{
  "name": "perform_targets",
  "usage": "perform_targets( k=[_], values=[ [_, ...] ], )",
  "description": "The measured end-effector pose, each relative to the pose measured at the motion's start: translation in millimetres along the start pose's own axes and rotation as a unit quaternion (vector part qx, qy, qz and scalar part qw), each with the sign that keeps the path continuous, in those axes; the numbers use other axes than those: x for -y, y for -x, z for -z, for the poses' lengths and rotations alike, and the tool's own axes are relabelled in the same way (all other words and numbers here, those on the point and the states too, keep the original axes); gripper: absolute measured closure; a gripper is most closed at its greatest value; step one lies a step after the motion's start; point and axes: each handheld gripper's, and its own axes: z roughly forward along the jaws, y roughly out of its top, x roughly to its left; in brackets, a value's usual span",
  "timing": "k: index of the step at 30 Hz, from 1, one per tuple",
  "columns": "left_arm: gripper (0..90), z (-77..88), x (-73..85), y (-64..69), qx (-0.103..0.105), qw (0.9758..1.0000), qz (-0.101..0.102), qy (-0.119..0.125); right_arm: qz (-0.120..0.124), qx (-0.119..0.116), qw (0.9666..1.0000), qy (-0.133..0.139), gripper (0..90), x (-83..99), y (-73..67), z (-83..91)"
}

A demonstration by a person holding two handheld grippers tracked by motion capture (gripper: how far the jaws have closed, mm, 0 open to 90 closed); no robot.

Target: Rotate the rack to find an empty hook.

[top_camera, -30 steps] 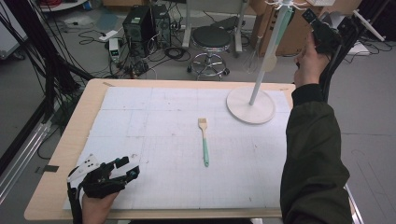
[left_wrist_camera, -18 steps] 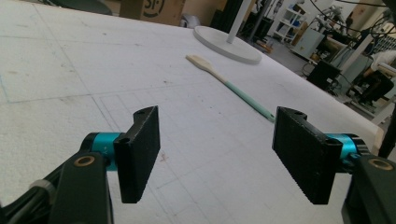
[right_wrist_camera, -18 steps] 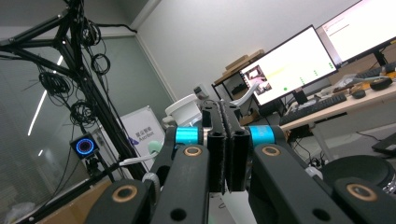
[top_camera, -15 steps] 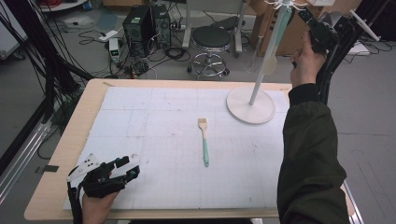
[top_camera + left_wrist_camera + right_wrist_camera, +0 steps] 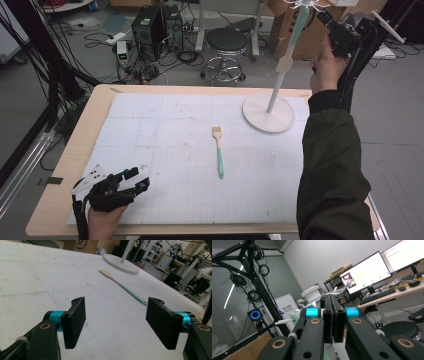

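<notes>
We see a brush [image 5: 218, 152] with a flat pale wooden head and slim mint-green handle lying near the middle of the white gridded mat [image 5: 165, 125], which covers a light wooden table [image 5: 75, 150]. Just beyond it stands a rack [image 5: 272, 97]: a round white base plate bearing a tilted pole, a pale spatula [image 5: 284, 64] hanging on it. The left gripper [image 5: 134, 181] rests at the mat's near left corner, its ribbed black pads apart, nothing between them. The right gripper [image 5: 327, 19], raised beside the rack's top, has its pads pressed together. A round stool [image 5: 226, 42] stands behind the table.
</notes>
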Motion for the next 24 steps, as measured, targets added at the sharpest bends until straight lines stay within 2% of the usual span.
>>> perform_targets(
  k=[7,17,24],
  values=[
    [32.9,-1.8,0.0,-0.4,0.001,1.0000,0.002,-0.001,0.000,-0.001,1.0000,0.004,89.9,0.5,1.2,-1.0],
    [32.9,-1.3,-0.9,1.5,0.006,1.0000,-0.003,0.000,0.009,-0.009,0.9999,-0.005,89.9,3.0,-11.1,-0.8],
    [32.9,-0.5,-1.8,3.3,0.010,0.9999,-0.003,0.001,0.022,-0.017,0.9995,-0.012,89.8,7.7,-25.1,-2.8]
  ],
)
